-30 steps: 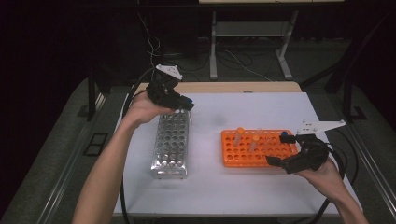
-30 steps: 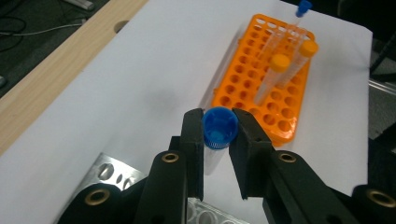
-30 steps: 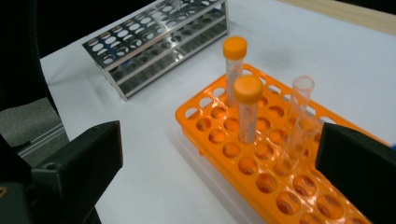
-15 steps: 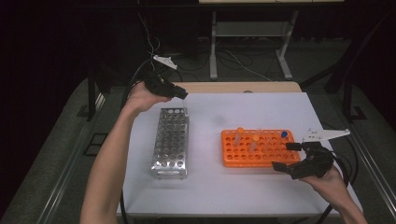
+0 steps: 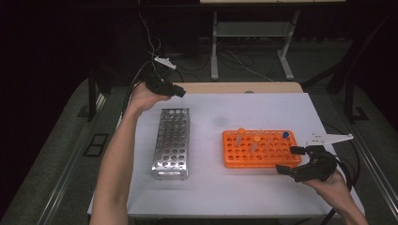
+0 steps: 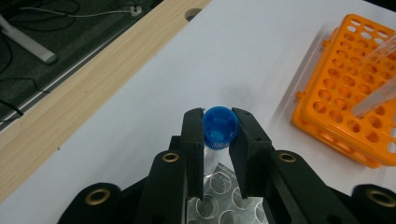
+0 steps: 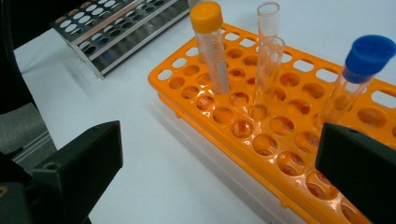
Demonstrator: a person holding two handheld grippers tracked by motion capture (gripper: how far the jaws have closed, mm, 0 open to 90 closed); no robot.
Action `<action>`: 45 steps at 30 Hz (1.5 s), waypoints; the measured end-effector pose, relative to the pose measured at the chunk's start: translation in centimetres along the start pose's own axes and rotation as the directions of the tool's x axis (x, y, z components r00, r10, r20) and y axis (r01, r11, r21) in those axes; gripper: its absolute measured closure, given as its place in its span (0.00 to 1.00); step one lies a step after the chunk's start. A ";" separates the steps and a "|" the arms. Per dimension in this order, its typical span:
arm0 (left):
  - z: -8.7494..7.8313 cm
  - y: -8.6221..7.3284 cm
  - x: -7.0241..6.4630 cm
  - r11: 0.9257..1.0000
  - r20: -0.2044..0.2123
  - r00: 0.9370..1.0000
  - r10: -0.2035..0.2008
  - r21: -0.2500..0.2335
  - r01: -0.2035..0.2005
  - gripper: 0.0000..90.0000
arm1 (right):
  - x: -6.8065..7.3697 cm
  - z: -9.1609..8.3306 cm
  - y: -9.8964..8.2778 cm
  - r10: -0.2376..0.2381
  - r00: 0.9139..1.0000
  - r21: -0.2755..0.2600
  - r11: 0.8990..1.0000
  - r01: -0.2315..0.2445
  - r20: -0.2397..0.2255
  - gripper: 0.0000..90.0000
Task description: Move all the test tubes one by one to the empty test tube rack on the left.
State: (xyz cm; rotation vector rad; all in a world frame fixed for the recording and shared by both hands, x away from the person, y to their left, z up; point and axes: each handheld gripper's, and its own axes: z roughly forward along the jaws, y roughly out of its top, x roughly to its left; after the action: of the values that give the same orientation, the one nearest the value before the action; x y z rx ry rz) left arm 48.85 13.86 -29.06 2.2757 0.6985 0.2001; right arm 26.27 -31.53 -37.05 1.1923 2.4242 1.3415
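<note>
**Blue-capped tube clamped over the steel rack, right jaws wide at the orange rack**

White paper covers the table [image 5: 263,197], with a wooden strip along its far edge and dark floor with cables beyond.

Nearest in the high view, the right gripper [image 5: 292,159] sits at the near right corner of the orange rack [image 5: 244,159], jaws spread wide apart with nothing between them. In the right gripper view the two black jaws frame the rack's near side: an orange-capped tube [image 7: 211,44], two clear uncapped tubes [image 7: 267,70] and a second blue-capped tube [image 7: 357,77] stand upright in its holes, that last one just beyond the right-hand jaw and not touched by it.

Farther off on the left lies the steel rack [image 5: 171,140], its holes empty as far as the high view shows. At its far end the left gripper [image 5: 178,90] hovers, held in the left hand [image 5: 141,98]. In the left gripper view its jaws are pressed on either side of the blue-capped tube [image 6: 219,128], gripping it at the cap; the clear body hangs down between the jaws, over the far end of the steel rack's perforated top.
</note>
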 end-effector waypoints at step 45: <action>-0.9 -4.5 -2.6 0.988 0.032 0.992 -0.123 -0.090 0.125 0.24 | -3.3 0.0 0.3 0.037 0.996 0.032 0.999 -0.040 0.078 0.00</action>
State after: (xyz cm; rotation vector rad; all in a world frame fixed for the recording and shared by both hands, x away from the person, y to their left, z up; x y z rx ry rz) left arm 44.42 15.59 -31.32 2.1358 0.7983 0.1394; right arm 28.71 -33.66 -37.65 1.2803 2.3911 1.2460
